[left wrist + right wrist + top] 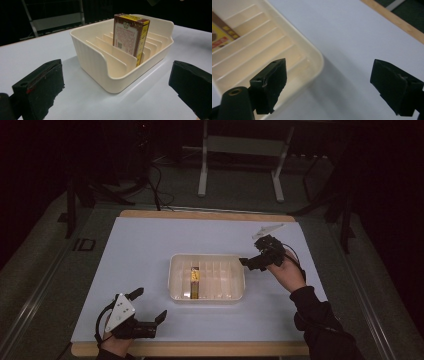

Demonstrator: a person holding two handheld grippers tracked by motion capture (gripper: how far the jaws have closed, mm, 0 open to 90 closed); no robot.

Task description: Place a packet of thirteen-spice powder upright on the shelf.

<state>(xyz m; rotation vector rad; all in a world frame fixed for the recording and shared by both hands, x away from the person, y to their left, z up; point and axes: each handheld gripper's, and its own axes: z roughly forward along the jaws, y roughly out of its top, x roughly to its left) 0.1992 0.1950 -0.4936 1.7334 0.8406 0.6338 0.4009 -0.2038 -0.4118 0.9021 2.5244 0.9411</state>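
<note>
**Box standing in tray, both grippers spread and empty**

A white table (150,245) is seen bearing a cream slotted tray (175,285) at its middle. A box (195,281) is held upright in a slot toward the tray's left. The right gripper (250,262) is poised wide open at the tray's right rim, apart from the box. The left gripper (149,305), equally spread, is kept near the table's front, well apart from it.

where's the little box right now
The box stands upright in a slot left of centre in the cream slotted tray at the middle of the table in the high view, between the two grippers and apart from both.
</note>
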